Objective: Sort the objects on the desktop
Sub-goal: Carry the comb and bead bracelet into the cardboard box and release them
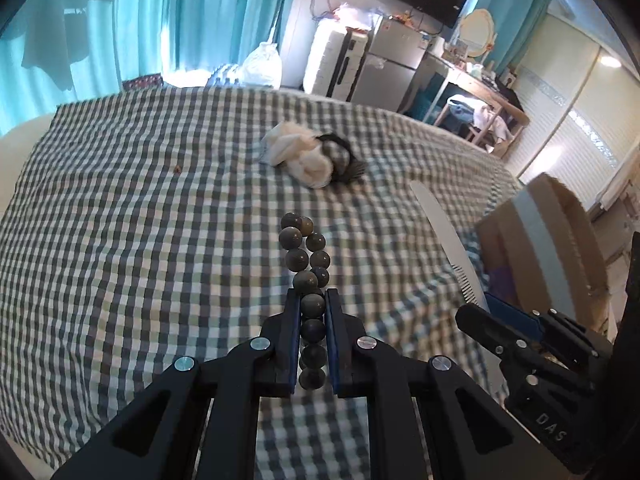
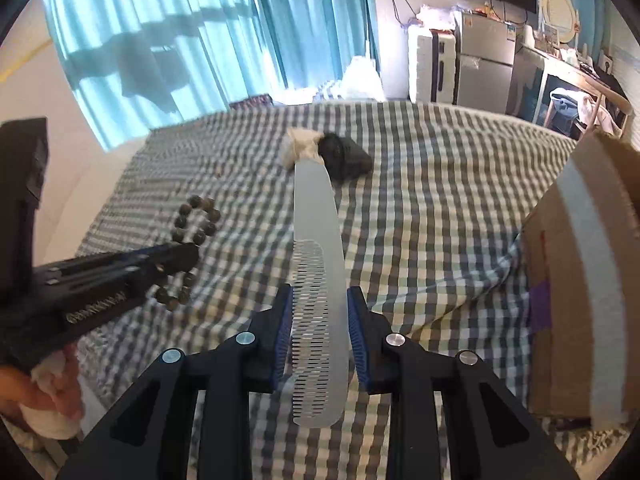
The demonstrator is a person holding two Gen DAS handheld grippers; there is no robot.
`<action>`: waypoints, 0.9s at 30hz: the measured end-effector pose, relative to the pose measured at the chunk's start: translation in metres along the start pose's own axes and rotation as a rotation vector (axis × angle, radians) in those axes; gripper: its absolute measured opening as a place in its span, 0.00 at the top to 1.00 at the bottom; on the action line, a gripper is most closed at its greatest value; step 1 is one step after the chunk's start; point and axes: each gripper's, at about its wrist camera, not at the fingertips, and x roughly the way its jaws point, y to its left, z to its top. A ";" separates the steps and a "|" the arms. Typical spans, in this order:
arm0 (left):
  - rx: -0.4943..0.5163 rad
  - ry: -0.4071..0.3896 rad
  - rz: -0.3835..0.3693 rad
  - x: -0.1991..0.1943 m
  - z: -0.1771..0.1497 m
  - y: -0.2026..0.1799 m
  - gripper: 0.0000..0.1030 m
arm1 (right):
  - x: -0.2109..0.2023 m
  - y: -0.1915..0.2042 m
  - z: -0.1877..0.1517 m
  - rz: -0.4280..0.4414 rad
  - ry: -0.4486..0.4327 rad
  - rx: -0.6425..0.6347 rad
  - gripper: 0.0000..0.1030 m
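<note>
Now two things are held up over the checked tabletop (image 1: 120, 200). The left tongs (image 1: 313, 308) are pinched almost shut on a string of dark beads (image 1: 306, 256), which hangs out past the tips. The right tongs (image 2: 320, 300) are closed on a pale comb (image 2: 318, 240). Both should probably be carried slowly to the cardboard box (image 2: 568, 300) at the right. The beads should be kept from swinging. The grip should be kept firm until each thing is over the box.
</note>
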 end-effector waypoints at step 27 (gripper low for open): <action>0.391 -0.055 -0.341 -0.044 0.032 -0.328 0.89 | -0.201 -0.204 0.030 -0.324 -0.216 0.210 0.74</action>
